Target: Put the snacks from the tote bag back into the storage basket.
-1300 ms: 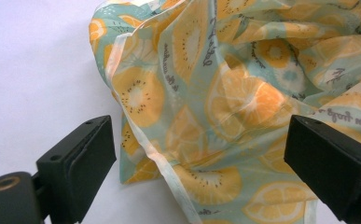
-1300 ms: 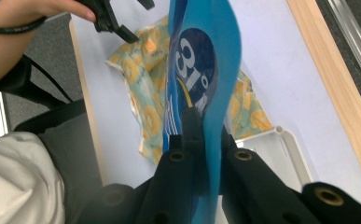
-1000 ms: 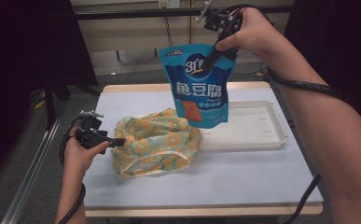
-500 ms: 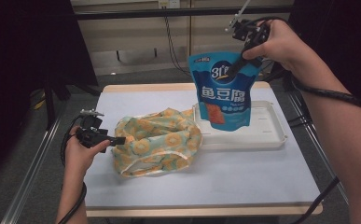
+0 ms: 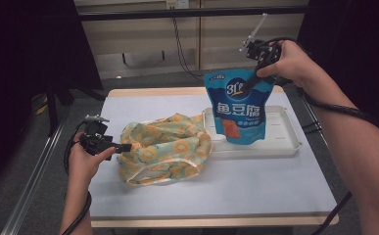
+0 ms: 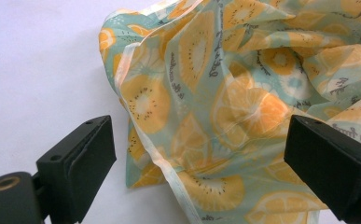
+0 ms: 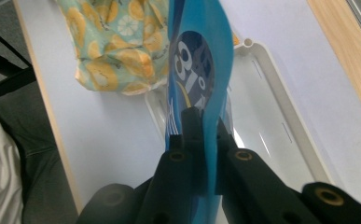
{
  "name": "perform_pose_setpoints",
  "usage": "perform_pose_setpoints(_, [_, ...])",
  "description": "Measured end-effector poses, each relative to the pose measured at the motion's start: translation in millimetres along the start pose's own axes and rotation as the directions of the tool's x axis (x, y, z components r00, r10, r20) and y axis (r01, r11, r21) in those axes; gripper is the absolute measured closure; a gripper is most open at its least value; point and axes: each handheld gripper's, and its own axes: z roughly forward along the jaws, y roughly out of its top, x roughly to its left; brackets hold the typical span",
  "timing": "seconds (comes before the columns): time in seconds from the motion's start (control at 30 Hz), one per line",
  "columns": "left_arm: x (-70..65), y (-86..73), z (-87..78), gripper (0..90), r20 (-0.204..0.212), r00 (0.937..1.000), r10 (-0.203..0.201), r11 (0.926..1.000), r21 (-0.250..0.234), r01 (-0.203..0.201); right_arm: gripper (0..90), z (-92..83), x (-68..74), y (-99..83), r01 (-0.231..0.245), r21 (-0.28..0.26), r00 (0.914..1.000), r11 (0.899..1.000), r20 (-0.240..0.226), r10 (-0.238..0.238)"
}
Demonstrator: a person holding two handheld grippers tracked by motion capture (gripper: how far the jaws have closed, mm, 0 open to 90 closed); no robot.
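Blue pouch (image 5: 238, 105) in right gripper (image 5: 253, 83), seemingly above white tray (image 5: 285, 142).

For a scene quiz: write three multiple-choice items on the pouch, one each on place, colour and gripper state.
1. Where does the pouch hang?
A. over the white tray
B. on the floor
C. inside the cloth bag

2. What colour is the pouch mostly?
A. red
B. blue
C. green

3. How is the left gripper?
A. shut on the pouch
B. shut on the tray
C. open

Key: 1 A, its bottom is at the tray; 2 B, blue front with white print; 3 C, its jaws stand wide apart before the cloth bag, while the right gripper pinches the pouch's top.
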Motion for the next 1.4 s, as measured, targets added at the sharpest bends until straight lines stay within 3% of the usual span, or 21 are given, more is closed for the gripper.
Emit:
perform_pose_setpoints(0.4, [0.3, -0.2, 1.0, 8.8, -0.004, 1.0, 0.004, 1.0, 0.002, -0.004, 90.0, 25.4, 5.0, 4.4, 0.049, 0.009, 0.9984, 0.999, -0.028, -0.049])
perform_pose_setpoints(0.57, [-1.1, -0.1, 1.7, 8.8, -0.002, 1.0, -0.003, 1.0, 0.003, 0.003, 90.0, 38.7, 4.6, -3.2, 0.084, -0.002, 0.9957, 0.996, -0.039, -0.084])
perform_pose_setpoints(0.6, [-2.1, -0.3, 2.3, 8.8, -0.001, 1.0, -0.01, 1.0, 0.0, 0.01, 89.9, 40.3, 3.8, -5.8, 0.072, 0.01, 0.9968, 0.997, -0.036, -0.071])
perform_pose_setpoints(0.73, [-1.8, 0.4, 2.8, 8.8, 0.002, 1.0, 0.003, 1.0, 0.009, -0.003, 87.1, 37.5, -2.3, -18.5, 0.037, -0.036, 0.9982, 0.999, -0.045, -0.039])
perform_pose_setpoints(0.8, [-1.7, 0.4, 3.4, 8.8, 0.0, 1.0, 0.004, 1.0, 0.008, -0.004, 81.1, 34.9, -3.0, -23.0, 0.014, -0.052, 0.9996, 0.999, -0.025, -0.016])
perform_pose_setpoints(0.93, [-2.2, 0.9, 2.1, 8.8, 0.0, 1.0, -0.001, 1.0, -0.002, 0.001, 59.3, 30.8, -2.6, -31.2, -0.021, -0.057, 0.9997, 0.998, 0.01, 0.022])
perform_pose_setpoints(1.0, [-2.1, 1.5, 1.1, 8.7, 0.001, 1.0, 0.004, 1.0, 0.002, -0.004, 44.8, 28.6, -2.2, -36.6, -0.049, -0.063, 0.9981, 0.997, 0.034, 0.051])
perform_pose_setpoints(1.1, [-2.5, 2.2, 1.7, 8.6, 0.002, 1.0, 0.004, 1.0, 0.003, -0.004, 33.2, 26.2, -2.0, -46.9, -0.094, -0.044, 0.9935, 0.995, 0.06, 0.097])
perform_pose_setpoints(1.4, [-4.4, 5.4, 4.1, 8.6, 0.009, 0.9999, 0.01, 0.9999, 0.001, -0.01, 18.1, 17.7, 4.2, -75.9, -0.138, -0.028, 0.9831, 0.99, 0.117, 0.141])
